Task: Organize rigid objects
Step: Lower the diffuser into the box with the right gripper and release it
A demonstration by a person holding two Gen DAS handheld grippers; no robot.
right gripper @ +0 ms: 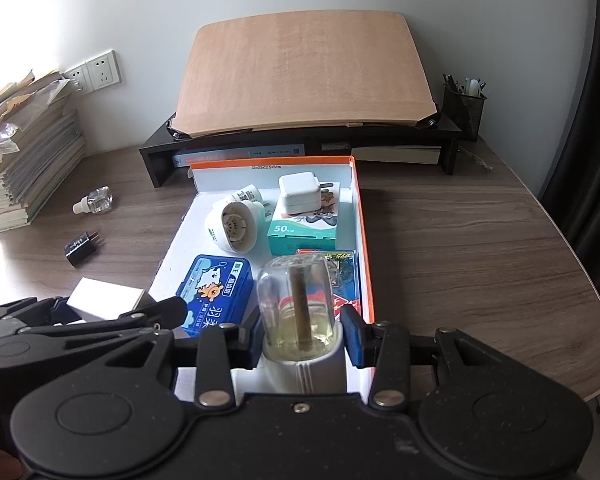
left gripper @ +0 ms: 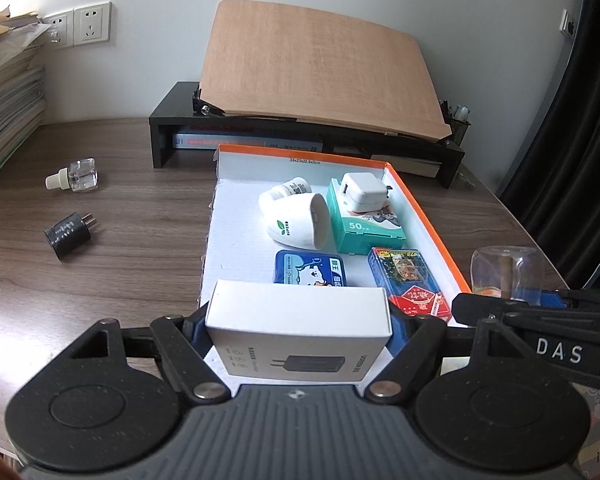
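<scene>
My left gripper (left gripper: 300, 322) is shut on a white charger box (left gripper: 300, 332), held over the near end of the orange-rimmed cardboard tray (left gripper: 236, 240). My right gripper (right gripper: 302, 338) is shut on the white cap of a clear refill bottle (right gripper: 296, 300) with a brown wick, above the tray's near right corner. The tray holds a white plug-in heater (left gripper: 296, 220), a small white bottle (left gripper: 296, 188), a teal box (left gripper: 360, 228) with a white charger (left gripper: 364, 194) on top, a blue tin (left gripper: 310, 268) and a card pack (left gripper: 404, 276). Left of the tray on the desk lie a clear glass bottle (left gripper: 78, 176) and a black plug (left gripper: 68, 236).
A black monitor stand (left gripper: 164, 128) carrying a tilted wooden board (left gripper: 320, 68) stands right behind the tray. A stack of books and papers (left gripper: 8, 112) fills the far left. A pen holder (right gripper: 464, 108) sits at the back right, beside a dark curtain (right gripper: 580, 184).
</scene>
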